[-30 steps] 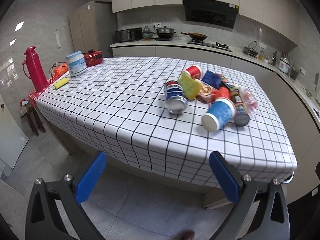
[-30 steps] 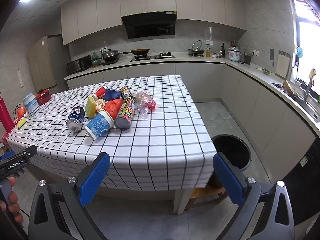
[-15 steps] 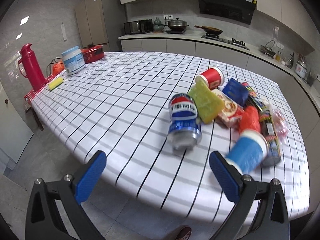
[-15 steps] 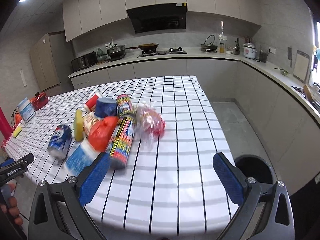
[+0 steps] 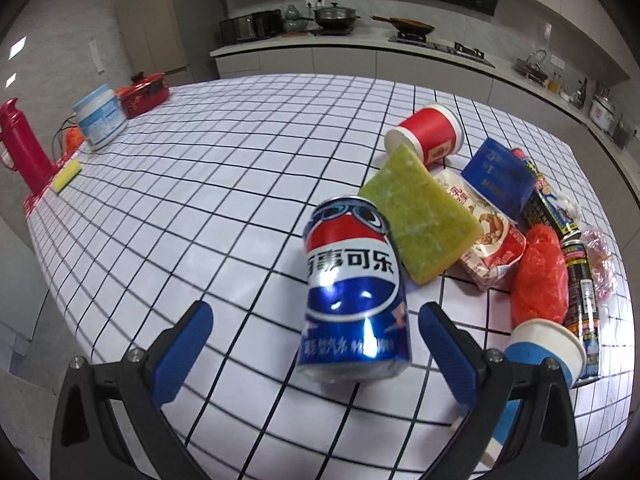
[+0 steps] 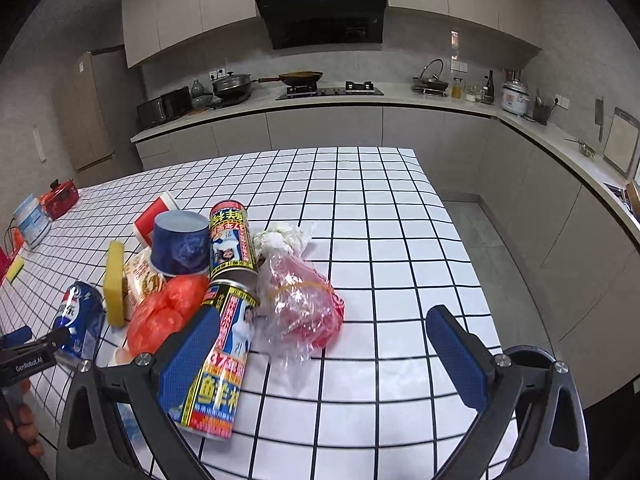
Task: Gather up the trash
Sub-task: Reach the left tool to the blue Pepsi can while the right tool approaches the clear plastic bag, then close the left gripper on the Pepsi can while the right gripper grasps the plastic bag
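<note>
A heap of rubbish is pictured on the bench (image 5: pixel 192 184), which is draped in a white cloth with a black grid, as two tools are brought in over its near edge. The left hand-held gripper (image 5: pixel 316 346) is shown released, its blue pads spread either side of a dented blue, red and white cola can (image 5: pixel 352 292) lying on its side at the near-left edge of the heap; neither pad is seen touching it. The right hand-held gripper (image 6: pixel 326 354) is likewise held open, with a crumpled clear plastic bag of red contents (image 6: pixel 300 312) framed between its fingers and a tall yellow printed canister (image 6: pixel 222 364) lying just beside its left pad (image 6: pixel 188 360).

A yellow-green rectangular sponge (image 5: pixel 420 216) is seen leaning against the far-right side of the can, and a blue paper cup with a white rim (image 5: pixel 546 350) lies near-right of it. The dark round bin (image 6: pixel 532 354) is visible on the floor beyond the bench's right corner.

Trouble is judged likeliest from the can's curved wall: a closing pad that is set off-centre could send it rolling towards the bench edge, or the sponge could be dragged along. The slack bag could slip or be only partly caught, and the canister could be nudged off.
</note>
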